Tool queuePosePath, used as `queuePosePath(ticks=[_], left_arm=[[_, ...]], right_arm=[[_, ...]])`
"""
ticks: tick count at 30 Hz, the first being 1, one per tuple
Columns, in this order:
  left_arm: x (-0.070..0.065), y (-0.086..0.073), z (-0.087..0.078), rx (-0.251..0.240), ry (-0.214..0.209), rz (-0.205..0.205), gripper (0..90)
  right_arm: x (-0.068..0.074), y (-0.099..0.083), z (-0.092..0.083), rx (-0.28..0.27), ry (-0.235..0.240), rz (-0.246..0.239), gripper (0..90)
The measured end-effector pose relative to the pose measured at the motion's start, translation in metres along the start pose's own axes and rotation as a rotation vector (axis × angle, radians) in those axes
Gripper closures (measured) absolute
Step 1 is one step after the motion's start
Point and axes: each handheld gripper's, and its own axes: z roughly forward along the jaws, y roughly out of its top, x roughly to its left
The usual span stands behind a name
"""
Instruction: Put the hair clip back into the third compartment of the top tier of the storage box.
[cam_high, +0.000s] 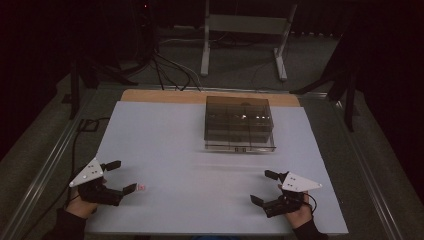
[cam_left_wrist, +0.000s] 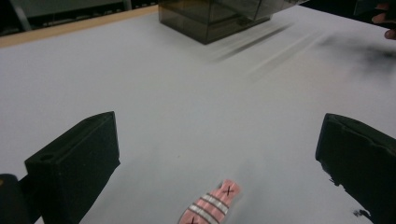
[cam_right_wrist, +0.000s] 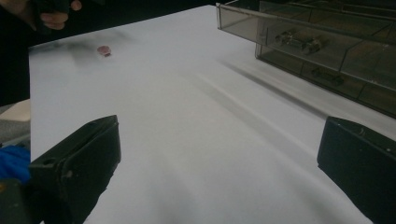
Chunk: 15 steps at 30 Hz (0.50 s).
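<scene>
Far left of the worktop (cam_high: 165, 130), near its front edge: left hand (cam_high: 80, 206) low and angled inward, wrapped round the left gripper (cam_high: 124, 176), grey plate on top. Fingers (cam_left_wrist: 74, 163) spread wide, released, grasping nothing. Lay flat on the white surface just past the nearer fingertip in the high view, and low between the two fingers in the left gripper view, touching neither: small pink striped piece (cam_left_wrist: 211, 204), white bands across it and dark crosses at its ends. Stood well behind, toward the far middle of the worktop: smoky clear drawer box (cam_high: 239, 122), divided into compartments, small items dimly seen inside. Far right, also near the front edge: right hand (cam_high: 299, 216) mirrored inward round the right gripper (cam_high: 264, 186). Fingers (cam_right_wrist: 77, 163) equally wide apart, released, nothing between them but bare surface.
</scene>
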Motion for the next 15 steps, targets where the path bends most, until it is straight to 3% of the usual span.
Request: queuePosePath(ticks=[5,8,13,15], left_arm=[[0.002,-0.002,0.001,0.051,-0.008,-0.013,0.7],[0.003,-0.005,0.005,0.109,-0.022,-0.032,2.8],[0.002,-0.007,0.011,0.165,-0.043,-0.03,2.9],[0.001,-0.008,0.013,0.179,-0.031,-0.019,2.9]], right_arm=[[0.0,0.0,0.0,0.0,-0.001,0.0,0.0],[0.0,0.0,0.0,-0.004,-0.001,0.003,0.0],[0.0,0.0,-0.001,-0.003,-0.001,0.001,0.0],[0.0,0.0,0.0,0.001,-0.002,0.001,0.0]])
